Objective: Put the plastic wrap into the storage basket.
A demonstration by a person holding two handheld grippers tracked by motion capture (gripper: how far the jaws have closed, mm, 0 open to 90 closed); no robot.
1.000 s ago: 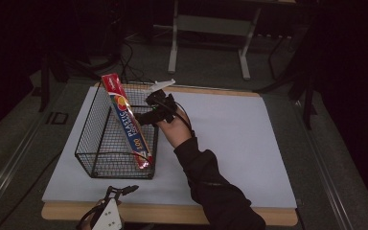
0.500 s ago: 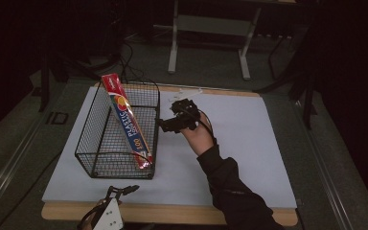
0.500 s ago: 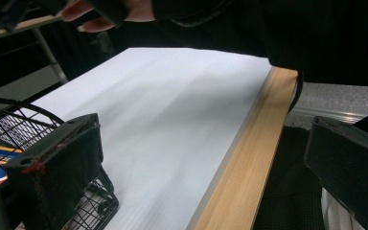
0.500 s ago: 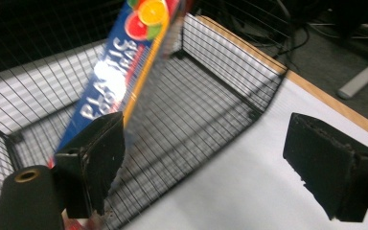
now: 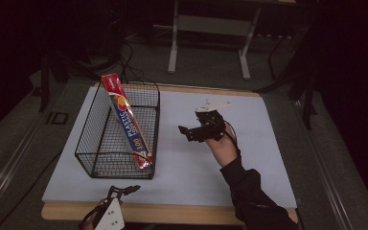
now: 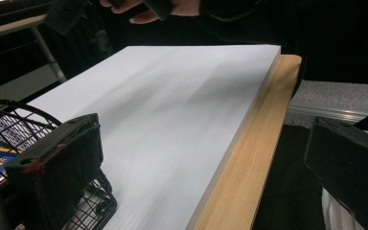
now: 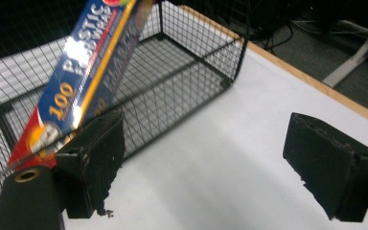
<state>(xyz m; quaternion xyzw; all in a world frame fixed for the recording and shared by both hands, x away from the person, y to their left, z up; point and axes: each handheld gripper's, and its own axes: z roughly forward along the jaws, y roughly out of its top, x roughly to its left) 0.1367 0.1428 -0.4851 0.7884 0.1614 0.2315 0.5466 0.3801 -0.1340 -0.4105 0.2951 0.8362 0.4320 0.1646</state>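
- Right gripper [image 5: 188, 131] is up off the white board [image 5: 211, 158], out over its middle, and its jaws are spread wide with nothing between them. In the right gripper view [image 7: 206, 172] you can see plain white board through the gap.
- The person's right hand [image 5: 223, 148] wraps the back of it, dark sleeve [image 5: 254, 196] running down toward the near edge.
- Just off the tips of that gripper, on the side it's pointing at, sits the black wire basket [image 5: 148, 139]. Close, but not touching.
- The plastic wrap box [image 5: 127, 122] is inside the basket, leaning on a slant: low end down in the near corner closest to the gripper, top end poking up over the far rim. In the right gripper view [image 7: 84, 72] it rises just past the left-hand jaw, behind the mesh.
- Left gripper [image 5: 122, 190] is way down at the near edge of the table [image 5: 172, 213], well apart from the right one. Its jaws are also gaping, per the left gripper view [image 6: 206, 158], nothing in them.
- From that one, a corner of the basket [image 6: 96, 201] is right by one jaw and the wooden table edge [image 6: 249, 153] runs up between the jaws.
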